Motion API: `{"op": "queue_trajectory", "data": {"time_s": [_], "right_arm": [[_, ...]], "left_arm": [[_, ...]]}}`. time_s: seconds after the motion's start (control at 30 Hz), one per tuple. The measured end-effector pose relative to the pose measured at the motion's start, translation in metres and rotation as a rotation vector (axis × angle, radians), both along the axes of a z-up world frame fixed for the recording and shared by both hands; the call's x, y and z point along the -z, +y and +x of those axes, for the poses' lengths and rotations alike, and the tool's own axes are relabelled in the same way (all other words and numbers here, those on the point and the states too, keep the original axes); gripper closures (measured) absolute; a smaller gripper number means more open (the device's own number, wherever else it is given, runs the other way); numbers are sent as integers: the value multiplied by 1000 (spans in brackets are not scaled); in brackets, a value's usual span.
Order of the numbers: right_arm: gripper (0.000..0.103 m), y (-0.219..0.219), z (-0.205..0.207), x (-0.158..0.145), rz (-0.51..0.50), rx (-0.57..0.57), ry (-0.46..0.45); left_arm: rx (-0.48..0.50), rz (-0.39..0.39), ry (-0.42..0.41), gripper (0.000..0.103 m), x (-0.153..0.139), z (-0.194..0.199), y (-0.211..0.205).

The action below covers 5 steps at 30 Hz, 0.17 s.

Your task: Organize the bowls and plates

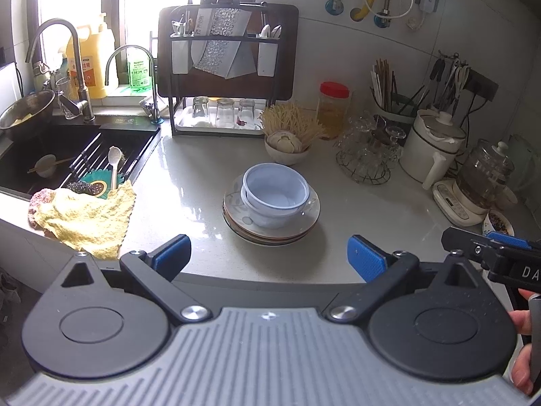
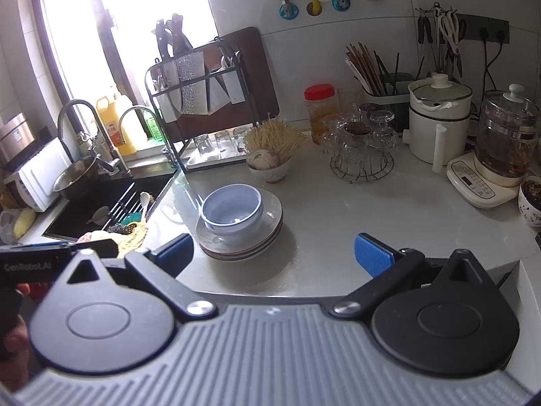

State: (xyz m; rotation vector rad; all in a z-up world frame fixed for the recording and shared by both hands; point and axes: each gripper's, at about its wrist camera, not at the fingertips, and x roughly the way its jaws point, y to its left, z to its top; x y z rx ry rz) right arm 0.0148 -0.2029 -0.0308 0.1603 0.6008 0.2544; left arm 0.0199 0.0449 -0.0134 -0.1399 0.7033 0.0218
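Your left claw spread wide, empty, hovering at counter edge. Right claw same: spread, nothing pinched. Bowls nested on plate stack, mid-counter, just ahead of both claws. Stacking looks done; judging by this, little left, maybe moving pile. In sink, small bowl and spoon unsorted. Bowl count unclear, looks like two. Plate count hard to read. Right claw's far side cut off in left view.

Left tongs read "GenRobot.AI"; right tongs perhaps "DA".
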Motion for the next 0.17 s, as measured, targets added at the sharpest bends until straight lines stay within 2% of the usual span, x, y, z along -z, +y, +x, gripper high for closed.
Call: {"op": "queue_trajectory", "data": {"time_s": [0.17], "right_arm": [[0,-1,0,1,-5,5,-1]], "left_arm": [[13,0,5,3,2,1,-2]]}}
